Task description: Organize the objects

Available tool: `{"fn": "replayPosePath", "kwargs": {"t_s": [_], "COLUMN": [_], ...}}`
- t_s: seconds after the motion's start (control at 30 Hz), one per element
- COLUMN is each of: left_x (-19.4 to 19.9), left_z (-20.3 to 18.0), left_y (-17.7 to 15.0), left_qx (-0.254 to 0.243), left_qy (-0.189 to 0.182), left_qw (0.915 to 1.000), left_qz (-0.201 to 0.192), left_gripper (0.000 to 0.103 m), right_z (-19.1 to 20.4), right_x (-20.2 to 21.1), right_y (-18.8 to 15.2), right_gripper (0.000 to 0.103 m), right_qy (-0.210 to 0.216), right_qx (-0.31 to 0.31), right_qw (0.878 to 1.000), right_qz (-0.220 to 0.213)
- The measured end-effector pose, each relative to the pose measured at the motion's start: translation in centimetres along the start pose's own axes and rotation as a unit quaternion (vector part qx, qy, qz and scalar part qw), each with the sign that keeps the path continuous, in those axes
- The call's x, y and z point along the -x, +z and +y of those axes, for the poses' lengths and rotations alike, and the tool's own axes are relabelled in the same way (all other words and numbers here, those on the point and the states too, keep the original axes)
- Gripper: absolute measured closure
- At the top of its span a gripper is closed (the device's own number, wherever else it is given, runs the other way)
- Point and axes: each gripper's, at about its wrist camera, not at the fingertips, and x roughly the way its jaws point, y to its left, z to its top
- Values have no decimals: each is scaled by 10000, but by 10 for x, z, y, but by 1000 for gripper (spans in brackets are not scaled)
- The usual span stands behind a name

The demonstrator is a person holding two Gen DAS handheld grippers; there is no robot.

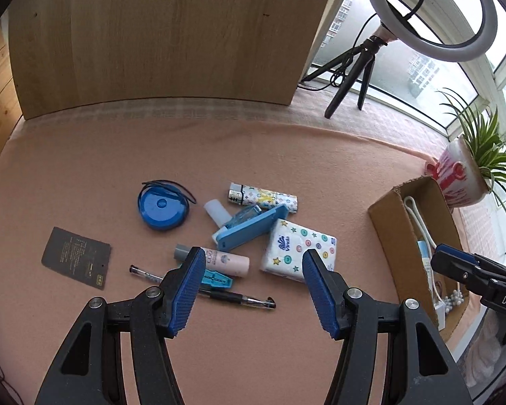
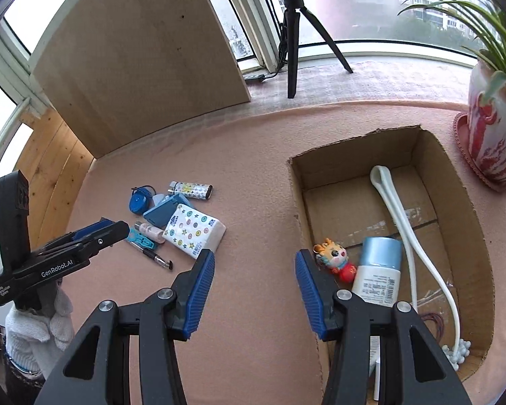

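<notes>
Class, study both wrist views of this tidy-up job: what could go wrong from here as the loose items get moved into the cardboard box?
1. The blue case leans on the tissue pack and other items; lifting one will probably shift the rest.
2. The black pen lies flat under a teal clip, so a pinch may slip.
3. The cardboard box already holds a dragon toy and bottle; a dropped item might knock them.

I read "Vinda" on the tissue pack (image 1: pixel 298 251), "GenRobot.AI" on the left gripper (image 2: pixel 109 233), and "DAS" on the right gripper (image 1: pixel 437 260).
</notes>
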Motion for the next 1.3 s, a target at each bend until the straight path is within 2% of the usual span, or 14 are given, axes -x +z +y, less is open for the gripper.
{"fn": "replayPosePath", "kwargs": {"t_s": [0.07, 0.27, 0.37, 0.57, 0.67, 0.83, 0.9, 0.93, 1.03, 1.13, 1.3], "left_x": [-6, -33, -52, -85, -96, -105, -106, -106, -106, -105, -97], "left_z": [18, 70, 91, 114, 120, 116, 111, 107, 93, 81, 63], "left_y": [11, 45, 57, 72, 76, 76, 75, 73, 66, 57, 31], "left_qx": [107, 519, 646, 834, 915, 793, 741, 697, 488, 448, 274], "left_qy": [-3, -189, -62, -22, -77, -24, -94, -141, -207, -467, -610], "left_qw": [9999, 9980, 9971, 9950, 9939, 9949, 9949, 9951, 9959, 9943, 9938], "left_qz": [75, 316, 407, 555, 608, 626, 671, 691, 740, 844, 894], "left_gripper": [40, 40, 40, 41, 43, 51, 62, 64, 65, 69, 73], "right_z": [10, 39, 49, 66, 72, 71, 76, 79, 88, 94, 92], "right_x": [-14, -63, -89, -142, -166, -195, -197, -197, -199, -196, -182], "right_y": [12, 51, 68, 97, 104, 110, 111, 111, 105, 94, 69], "right_gripper": [57, 57, 57, 57, 63, 70, 71, 71, 80, 81, 82], "right_qy": [151, 219, 234, 104, -78, -262, -358, -378, -252, -202, -14], "right_qx": [-18, -29, -93, -196, -267, -449, -369, -317, -154, 30, 189], "right_qw": [9998, 9986, 9978, 9954, 9939, 9908, 9915, 9914, 9897, 9892, 9884], "right_qz": [150, 476, 612, 935, 1067, 1248, 1197, 1210, 1401, 1449, 1510]}}
